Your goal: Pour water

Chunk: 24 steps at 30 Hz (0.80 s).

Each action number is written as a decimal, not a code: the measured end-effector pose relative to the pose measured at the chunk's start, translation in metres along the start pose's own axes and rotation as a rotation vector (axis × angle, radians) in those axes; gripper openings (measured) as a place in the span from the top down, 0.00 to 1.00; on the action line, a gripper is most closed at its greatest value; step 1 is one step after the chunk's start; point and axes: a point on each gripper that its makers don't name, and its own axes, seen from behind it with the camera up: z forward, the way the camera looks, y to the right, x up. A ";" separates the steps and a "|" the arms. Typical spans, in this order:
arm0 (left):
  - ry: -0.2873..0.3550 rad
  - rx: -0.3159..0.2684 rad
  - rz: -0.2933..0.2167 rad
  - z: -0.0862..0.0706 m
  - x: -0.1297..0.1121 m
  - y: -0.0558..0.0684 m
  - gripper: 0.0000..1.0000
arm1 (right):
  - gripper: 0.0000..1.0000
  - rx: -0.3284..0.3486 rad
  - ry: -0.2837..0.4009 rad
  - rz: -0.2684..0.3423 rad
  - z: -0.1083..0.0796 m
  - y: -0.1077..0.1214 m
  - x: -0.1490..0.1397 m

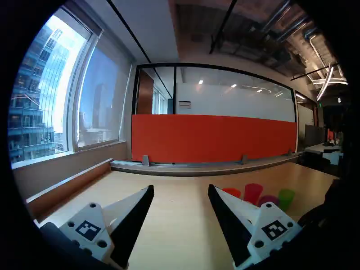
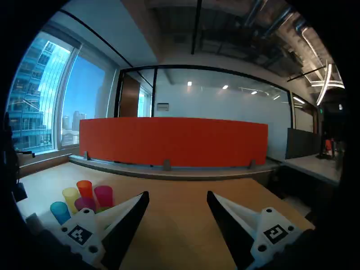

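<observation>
A cluster of coloured plastic cups stands on the wooden table (image 2: pixel 180 216). In the right gripper view I see a blue cup (image 2: pixel 60 211), a yellow cup (image 2: pixel 70 197), an orange cup (image 2: pixel 84 187), a pink cup (image 2: pixel 104 195) and a purple cup (image 2: pixel 83 203), all left of my right gripper (image 2: pixel 177 194). It is open and holds nothing. In the left gripper view the orange cup (image 1: pixel 231 192), pink cup (image 1: pixel 253 192), purple cup (image 1: pixel 268 199) and green cup (image 1: pixel 286 198) sit behind the right finger of my left gripper (image 1: pixel 180 188), which is open and holds nothing.
An orange divider panel (image 1: pixel 211 137) runs along the table's far edge, with a glass wall behind it. Large windows (image 1: pixel 45 103) and a wooden ledge (image 1: pixel 67 184) line the left side. Another desk (image 2: pixel 315 164) stands off to the right.
</observation>
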 end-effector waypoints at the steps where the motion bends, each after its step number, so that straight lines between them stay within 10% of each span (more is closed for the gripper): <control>1: -0.001 -0.003 0.002 0.001 0.005 0.000 0.11 | 0.01 0.003 -0.004 0.001 0.000 0.000 0.005; 24: 0.000 -0.100 0.057 0.016 0.130 0.014 0.11 | 0.01 0.057 -0.010 0.009 0.007 0.008 0.118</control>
